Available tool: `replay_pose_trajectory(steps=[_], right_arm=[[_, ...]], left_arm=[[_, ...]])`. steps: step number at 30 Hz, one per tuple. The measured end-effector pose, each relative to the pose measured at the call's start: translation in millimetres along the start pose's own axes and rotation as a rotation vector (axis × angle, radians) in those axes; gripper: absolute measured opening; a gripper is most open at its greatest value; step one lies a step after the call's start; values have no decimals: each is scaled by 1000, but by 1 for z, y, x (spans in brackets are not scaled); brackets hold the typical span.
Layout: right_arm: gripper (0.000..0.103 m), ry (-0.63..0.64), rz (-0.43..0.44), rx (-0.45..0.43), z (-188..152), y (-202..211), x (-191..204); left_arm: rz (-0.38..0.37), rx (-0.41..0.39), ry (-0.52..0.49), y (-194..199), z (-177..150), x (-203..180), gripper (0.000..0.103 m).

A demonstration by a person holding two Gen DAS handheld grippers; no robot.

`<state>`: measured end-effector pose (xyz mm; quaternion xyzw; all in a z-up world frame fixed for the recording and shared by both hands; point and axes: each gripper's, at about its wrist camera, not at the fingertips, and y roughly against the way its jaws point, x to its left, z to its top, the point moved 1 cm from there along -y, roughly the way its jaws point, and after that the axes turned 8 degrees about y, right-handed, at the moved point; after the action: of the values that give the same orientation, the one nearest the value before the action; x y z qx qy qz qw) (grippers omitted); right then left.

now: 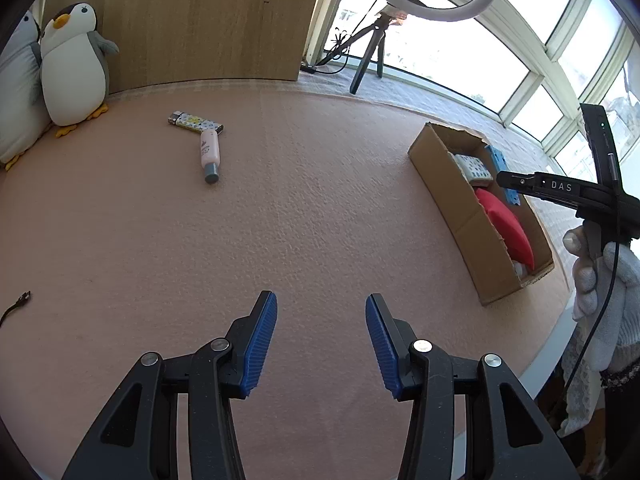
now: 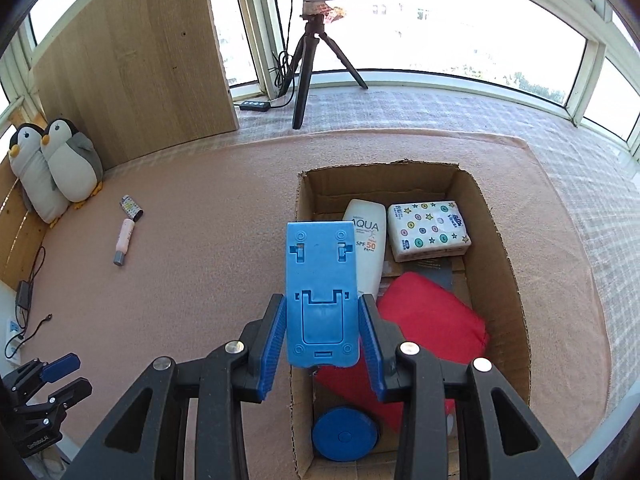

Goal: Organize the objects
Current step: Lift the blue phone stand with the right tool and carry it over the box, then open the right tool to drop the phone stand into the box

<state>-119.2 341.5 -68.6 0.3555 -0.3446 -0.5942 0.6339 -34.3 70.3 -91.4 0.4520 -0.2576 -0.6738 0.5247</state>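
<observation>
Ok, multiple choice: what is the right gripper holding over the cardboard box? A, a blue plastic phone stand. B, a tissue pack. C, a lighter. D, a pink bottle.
A: the right gripper is clamped on the blue plastic phone stand above the cardboard box, while the pink bottle and lighter lie on the mat.

Worktop point(image 1: 320, 220) mostly bare pink mat in the middle, wide free lane btwn the left-side clutter & the cardboard box point(image 2: 516, 280) on the right. Left side: lighter point(image 1: 195, 122) & small pink bottle point(image 1: 209, 154) touching end to end, w/ two plush penguins point(image 2: 52, 168) against the wood panel point(image 2: 132, 60) behind. Box is open-topped but crowded: sunscreen tube point(image 2: 370, 248), tissue pack point(image 2: 430, 230), red pouch point(image 2: 432, 320), blue round lid point(image 2: 344, 434). Bare cardboard floor only at the far end. Tripod point(image 2: 308, 64) stands beyond the mat's back edge.
</observation>
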Motion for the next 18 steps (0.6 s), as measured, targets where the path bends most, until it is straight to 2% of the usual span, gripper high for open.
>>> replay_pose_trajectory(steps=[10, 11, 13, 18], right_arm=[[33, -61, -51, 15, -4, -5, -30], [35, -65, -52, 17, -4, -5, -31], [48, -70, -55, 22, -6, -4, -30], [50, -70, -52, 12, -7, 1, -25]], left_arm=[[3, -8, 2, 4, 0, 3, 50], [3, -8, 2, 4, -1, 3, 50], [3, -9, 0, 5, -1, 3, 50], [4, -9, 0, 5, -2, 5, 50]])
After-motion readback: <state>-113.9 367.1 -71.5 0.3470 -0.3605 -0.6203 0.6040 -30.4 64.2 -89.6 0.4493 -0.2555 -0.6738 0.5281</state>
